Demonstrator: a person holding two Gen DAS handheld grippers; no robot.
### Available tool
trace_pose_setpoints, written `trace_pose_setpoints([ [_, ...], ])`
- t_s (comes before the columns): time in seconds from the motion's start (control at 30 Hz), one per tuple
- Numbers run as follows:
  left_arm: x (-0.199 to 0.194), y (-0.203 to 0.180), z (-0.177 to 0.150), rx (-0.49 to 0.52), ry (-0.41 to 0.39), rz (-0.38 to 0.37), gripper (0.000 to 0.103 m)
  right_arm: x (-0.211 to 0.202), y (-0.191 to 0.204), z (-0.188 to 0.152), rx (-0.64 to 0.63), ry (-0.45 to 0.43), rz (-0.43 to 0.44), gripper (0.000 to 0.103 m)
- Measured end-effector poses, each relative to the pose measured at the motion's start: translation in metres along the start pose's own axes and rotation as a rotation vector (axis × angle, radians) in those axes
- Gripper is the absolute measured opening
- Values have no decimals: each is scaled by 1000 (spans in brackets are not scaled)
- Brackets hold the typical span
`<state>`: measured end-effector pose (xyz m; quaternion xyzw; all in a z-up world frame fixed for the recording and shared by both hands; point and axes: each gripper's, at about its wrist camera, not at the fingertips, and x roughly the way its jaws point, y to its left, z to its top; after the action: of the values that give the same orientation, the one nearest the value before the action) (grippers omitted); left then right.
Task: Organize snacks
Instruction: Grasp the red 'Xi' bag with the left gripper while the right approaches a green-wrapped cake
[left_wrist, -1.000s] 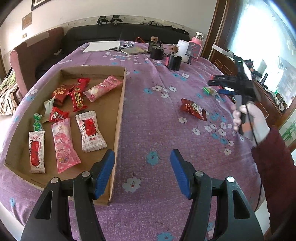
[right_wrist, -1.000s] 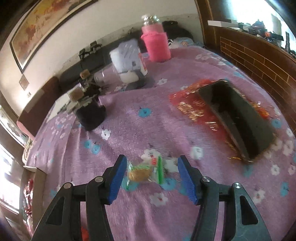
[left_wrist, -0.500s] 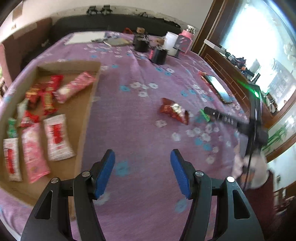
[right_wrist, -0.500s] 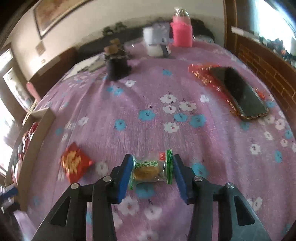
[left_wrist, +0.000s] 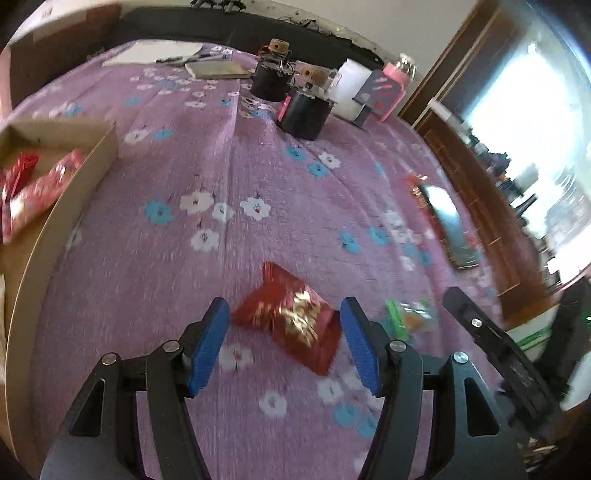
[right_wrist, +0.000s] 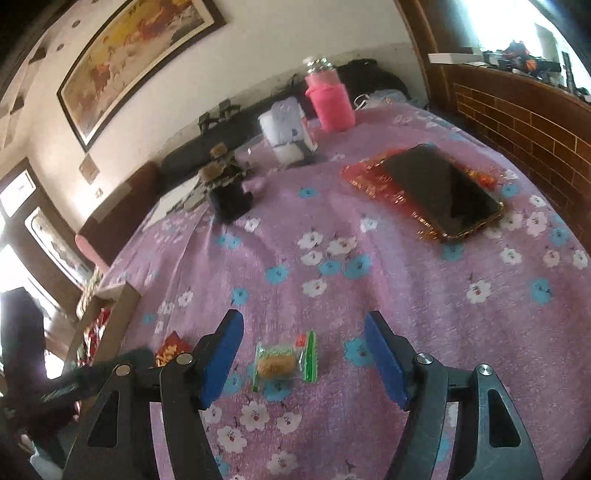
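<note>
A red snack packet with gold print lies on the purple flowered cloth between the blue pads of my left gripper. That gripper is open, its pads close to the packet's two ends without pressing them. A clear packet with green ends and a brown biscuit lies flat between the jaws of my right gripper. Those jaws are opening and stand well clear of it. The same biscuit packet shows just right of my left gripper. The red packet shows left of my right gripper.
A cardboard tray holding several wrapped snacks lies to the left. A black phone rests on a red envelope at the right. Black jars, a white box and a pink bottle stand at the back.
My left gripper swept right from the tray's edge to the red packet. My right gripper narrowed around the biscuit packet, then spread again, and the packet now lies free.
</note>
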<state>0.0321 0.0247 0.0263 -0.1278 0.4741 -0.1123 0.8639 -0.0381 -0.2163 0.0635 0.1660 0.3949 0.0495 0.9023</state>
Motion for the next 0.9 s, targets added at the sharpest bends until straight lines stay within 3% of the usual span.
trace_pose_setpoints([
  [0.07, 10, -8, -2, 49, 16, 42, 61, 5, 1, -2, -11, 17, -18, 71],
  [0.23, 21, -39, -17, 215, -9, 120, 82, 4, -5, -2, 19, 23, -5, 71],
  [0.33, 26, -52, -24, 317, -21, 160, 82, 8, -8, -3, 30, 45, -1, 71],
  [0.37, 26, -54, -25, 340, -23, 153, 77, 9, -8, -3, 29, 50, -3, 71],
  [0.4, 23, -52, -24, 339, -30, 142, 56, 10, -8, -3, 27, 52, -4, 71],
  [0.43, 20, -49, -22, 335, -29, 137, 55, 12, -7, -3, 24, 58, -5, 71],
  [0.57, 13, -33, -13, 279, -19, 92, 53, 23, -2, -6, -1, 110, 3, 71],
  [0.9, -32, -19, -25, 235, -68, 35, 53, 29, 37, -19, -221, 133, -16, 72],
])
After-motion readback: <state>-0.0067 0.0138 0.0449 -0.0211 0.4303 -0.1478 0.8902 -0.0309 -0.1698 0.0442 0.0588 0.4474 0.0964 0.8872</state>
